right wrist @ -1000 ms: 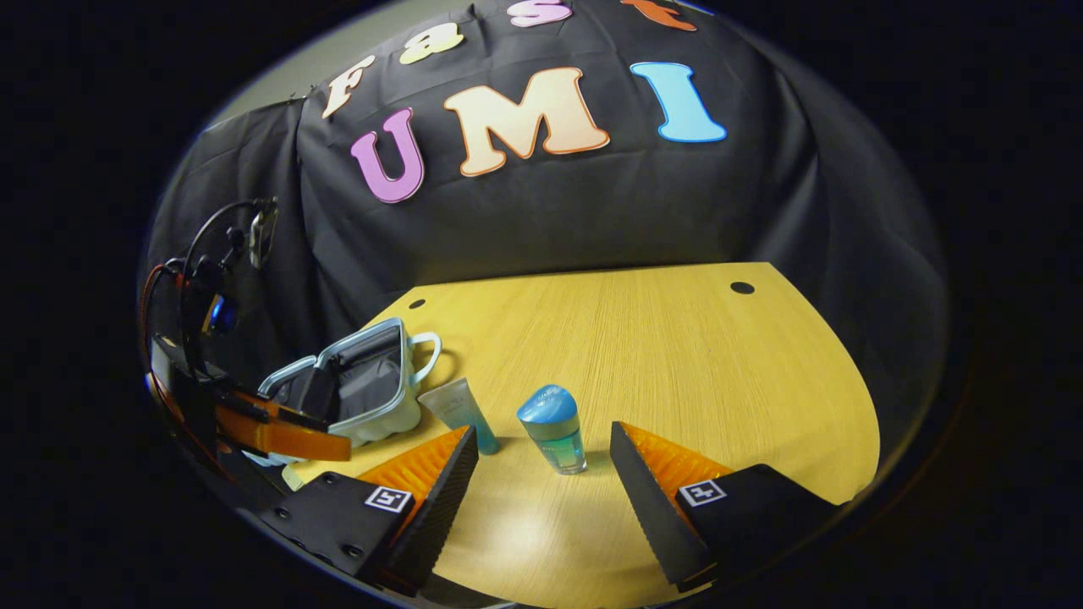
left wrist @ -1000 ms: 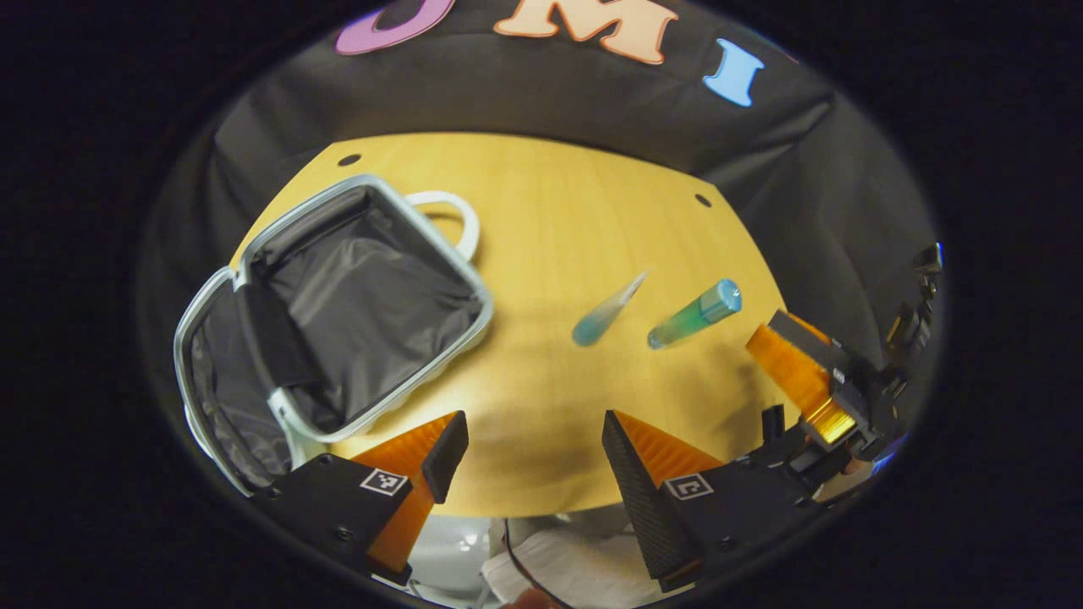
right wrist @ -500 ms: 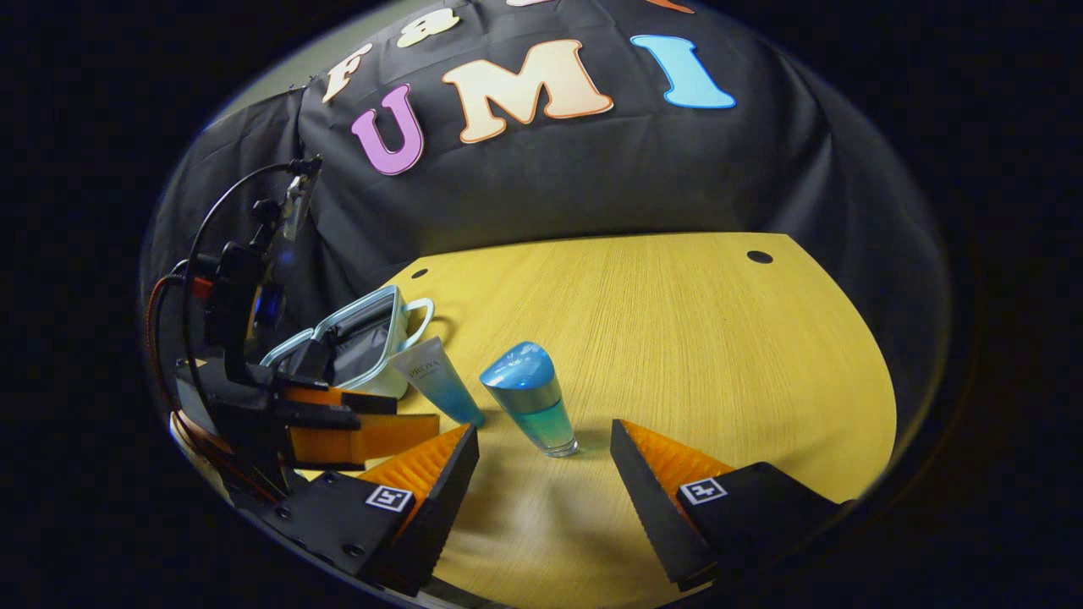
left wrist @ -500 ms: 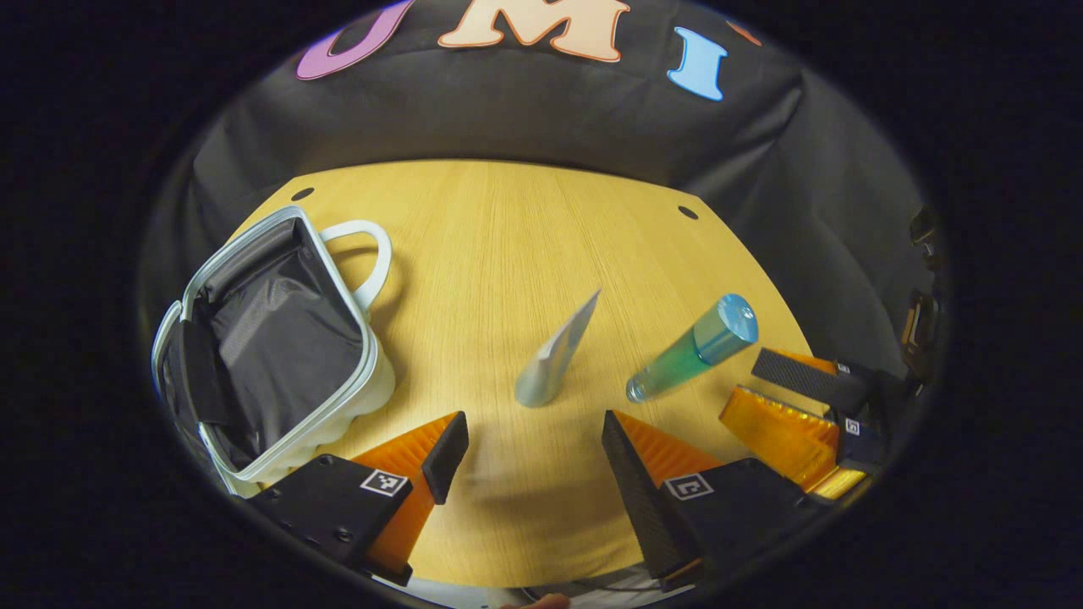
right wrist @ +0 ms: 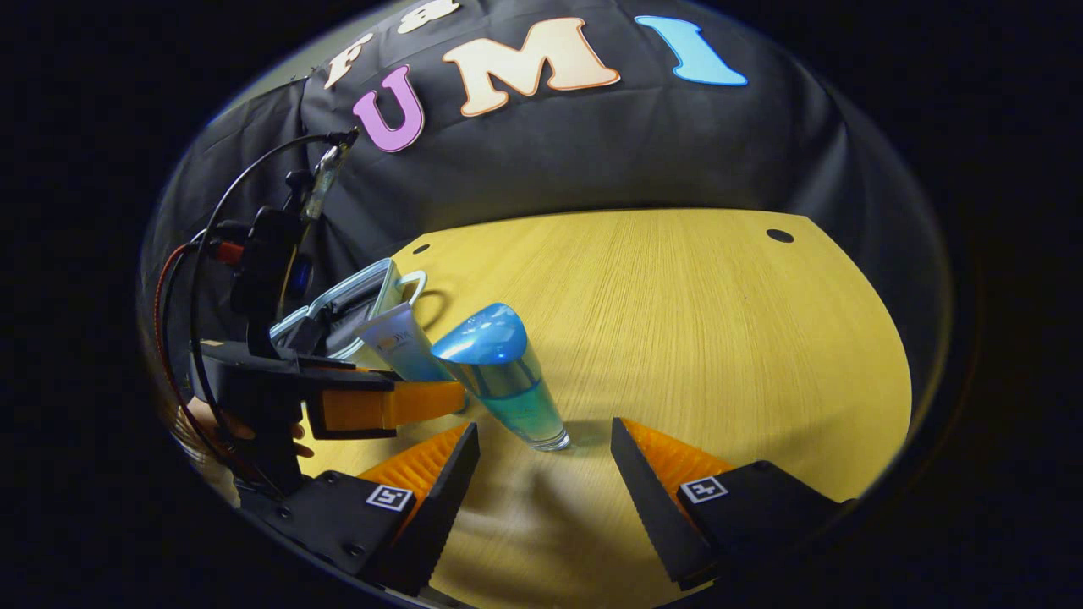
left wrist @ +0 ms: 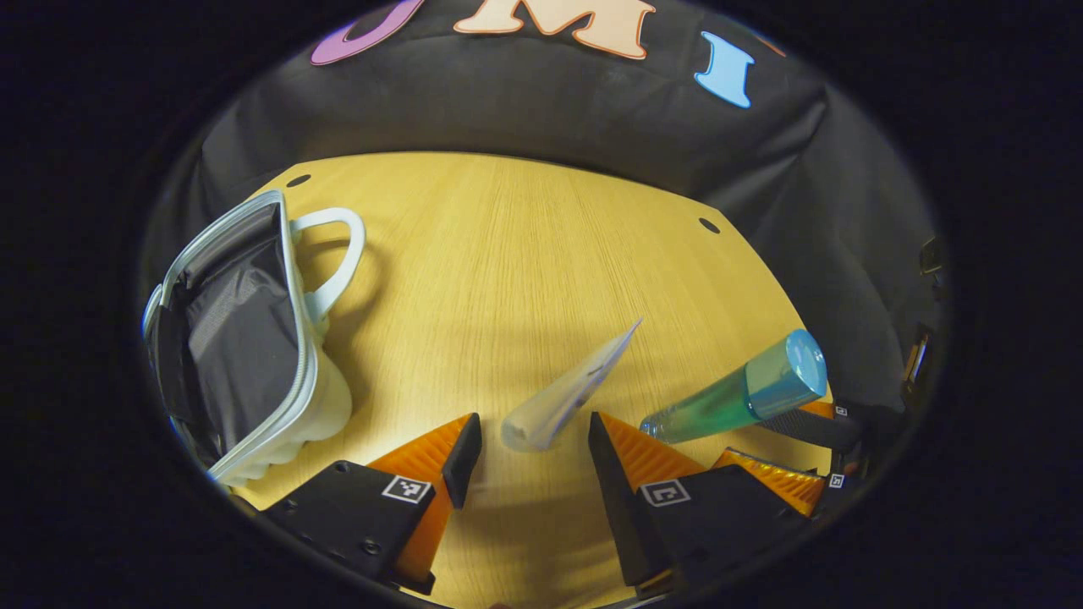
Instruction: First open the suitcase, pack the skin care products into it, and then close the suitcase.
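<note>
Since the earlier frame both tongs had advanced, the left tongs [left wrist: 529,448] spread about the tube [left wrist: 565,393], the right tongs [right wrist: 546,452] spread before the bottle [right wrist: 506,376].

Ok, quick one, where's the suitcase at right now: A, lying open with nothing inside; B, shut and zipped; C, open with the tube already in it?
A: the suitcase lies open showing only dark lining, while the tube and blue-capped bottle stand on the table.
</note>
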A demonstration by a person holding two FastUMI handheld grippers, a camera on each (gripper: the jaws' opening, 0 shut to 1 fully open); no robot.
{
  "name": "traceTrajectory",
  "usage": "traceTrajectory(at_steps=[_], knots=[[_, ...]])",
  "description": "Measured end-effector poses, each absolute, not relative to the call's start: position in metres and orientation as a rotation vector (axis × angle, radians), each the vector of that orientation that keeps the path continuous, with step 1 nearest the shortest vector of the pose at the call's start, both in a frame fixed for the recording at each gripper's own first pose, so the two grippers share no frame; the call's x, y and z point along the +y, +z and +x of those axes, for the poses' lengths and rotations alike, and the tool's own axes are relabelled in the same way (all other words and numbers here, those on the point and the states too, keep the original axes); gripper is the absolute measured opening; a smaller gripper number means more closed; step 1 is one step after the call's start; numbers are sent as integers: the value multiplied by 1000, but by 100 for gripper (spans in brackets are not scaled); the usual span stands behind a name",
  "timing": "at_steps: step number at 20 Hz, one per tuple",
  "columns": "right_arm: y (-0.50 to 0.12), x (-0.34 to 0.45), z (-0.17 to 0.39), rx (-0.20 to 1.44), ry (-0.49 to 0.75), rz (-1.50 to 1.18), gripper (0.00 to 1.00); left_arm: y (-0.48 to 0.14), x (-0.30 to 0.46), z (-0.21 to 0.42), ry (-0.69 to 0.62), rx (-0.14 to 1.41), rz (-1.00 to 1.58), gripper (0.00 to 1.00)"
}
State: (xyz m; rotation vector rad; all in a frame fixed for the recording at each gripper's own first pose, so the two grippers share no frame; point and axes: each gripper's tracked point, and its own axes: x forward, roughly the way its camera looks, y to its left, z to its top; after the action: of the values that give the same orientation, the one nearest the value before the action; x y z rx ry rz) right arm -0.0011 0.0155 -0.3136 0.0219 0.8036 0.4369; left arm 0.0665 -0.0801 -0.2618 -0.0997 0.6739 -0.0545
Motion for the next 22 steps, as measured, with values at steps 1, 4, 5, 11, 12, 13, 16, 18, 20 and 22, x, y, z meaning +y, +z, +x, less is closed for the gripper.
traceTrajectory(at_steps=[1, 4, 5, 11, 12, 13, 16, 18, 20, 22], knots=[[-316, 16, 2, 806, 441, 24, 99, -265, -82, 70, -54, 680, -97, 80], [-324, 19, 8, 810, 452, 27, 94, -272, -83, 75, -39, 697, -93, 75], [-326, 21, 10, 812, 455, 28, 94, -273, -81, 74, -31, 705, -92, 69], [-337, 28, 16, 819, 479, 10, 94, -270, -85, 84, -65, 649, -175, 39], [-337, 30, 17, 815, 486, 7, 98, -270, -85, 83, -69, 648, -186, 41], [-339, 33, 19, 810, 492, 1, 98, -269, -84, 81, -69, 656, -194, 39], [-339, 40, 27, 772, 512, -37, 98, -264, -83, 73, -73, 674, -205, 37], [-345, 42, 28, 768, 520, -56, 96, -253, -81, 68, -56, 656, -209, 37], [-350, 44, 27, 780, 517, -65, 93, -242, -84, 57, -57, 656, -231, 37], [-353, 46, 29, 784, 510, -68, 83, -231, -83, 46, -53, 650, -245, 37]])
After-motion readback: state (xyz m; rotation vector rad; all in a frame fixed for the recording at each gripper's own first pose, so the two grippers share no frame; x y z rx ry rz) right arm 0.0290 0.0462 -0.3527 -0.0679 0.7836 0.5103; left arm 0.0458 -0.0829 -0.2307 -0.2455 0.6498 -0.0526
